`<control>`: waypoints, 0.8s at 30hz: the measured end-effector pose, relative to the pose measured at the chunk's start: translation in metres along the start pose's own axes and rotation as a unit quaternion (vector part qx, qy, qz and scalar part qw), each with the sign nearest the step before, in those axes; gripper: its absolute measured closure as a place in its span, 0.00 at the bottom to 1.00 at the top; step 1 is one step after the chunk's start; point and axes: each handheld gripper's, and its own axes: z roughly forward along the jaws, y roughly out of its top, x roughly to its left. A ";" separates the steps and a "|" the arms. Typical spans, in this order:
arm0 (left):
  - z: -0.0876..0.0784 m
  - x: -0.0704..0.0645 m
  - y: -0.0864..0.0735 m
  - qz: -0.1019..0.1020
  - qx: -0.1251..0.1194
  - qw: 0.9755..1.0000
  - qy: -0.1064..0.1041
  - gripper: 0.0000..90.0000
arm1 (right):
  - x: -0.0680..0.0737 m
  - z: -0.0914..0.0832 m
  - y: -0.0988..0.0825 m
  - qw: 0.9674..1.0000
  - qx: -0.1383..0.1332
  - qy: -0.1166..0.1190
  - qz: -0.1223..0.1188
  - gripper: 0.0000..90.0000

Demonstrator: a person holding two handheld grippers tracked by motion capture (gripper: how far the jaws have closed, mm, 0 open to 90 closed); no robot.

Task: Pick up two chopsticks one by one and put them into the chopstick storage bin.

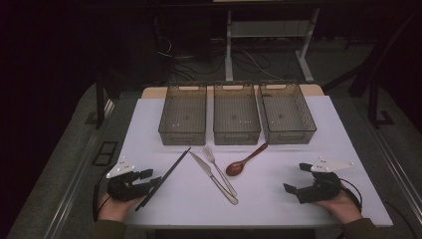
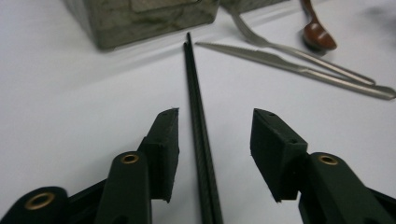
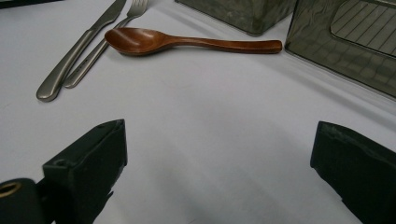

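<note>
- Three clear mesh-walled bins are standing in a row on the table: the left bin (image 1: pixel 182 114), the middle bin (image 1: pixel 236 113) and the right bin (image 1: pixel 287 112).
- One pair of black chopsticks (image 1: pixel 164 178) is lying in front of them.
- One metal knife (image 1: pixel 213 177) is lying beside it.
- One metal fork (image 1: pixel 219 171) is lying against the knife.
- One wooden spoon (image 1: pixel 245 160) is lying to the right.
- Two handheld grippers are resting at the near edge: the left gripper (image 1: pixel 149 177) and the right gripper (image 1: pixel 296 178).

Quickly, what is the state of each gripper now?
Left gripper: open, jaws on both sides of the chopsticks, not gripping.
Right gripper: open, holding nothing.
</note>
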 end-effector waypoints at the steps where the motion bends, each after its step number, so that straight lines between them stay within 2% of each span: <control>1: 0.000 0.000 0.000 0.000 0.000 1.000 0.000 0.62 | 0.000 0.000 0.000 1.000 0.000 0.000 0.000 0.04; 6: -0.004 0.003 -0.008 -0.008 0.008 1.000 0.008 0.73 | 0.001 0.000 0.000 1.000 0.002 -0.002 -0.002 0.04; 9: -0.003 0.004 -0.011 -0.009 0.014 1.000 0.005 0.77 | 0.000 0.000 0.000 1.000 0.002 -0.001 -0.002 0.04; 12: -0.001 0.006 -0.013 -0.011 0.022 1.000 -0.003 0.84 | 0.000 0.000 0.000 1.000 0.003 -0.002 -0.002 0.04; 15: 0.001 0.007 -0.015 -0.008 0.031 0.999 -0.011 0.86 | 0.000 0.000 0.000 1.000 0.003 -0.002 -0.002 0.04; 24: 0.008 0.008 -0.017 -0.003 0.052 0.999 -0.015 0.89 | 0.000 0.000 0.000 1.000 0.002 -0.003 -0.002 0.04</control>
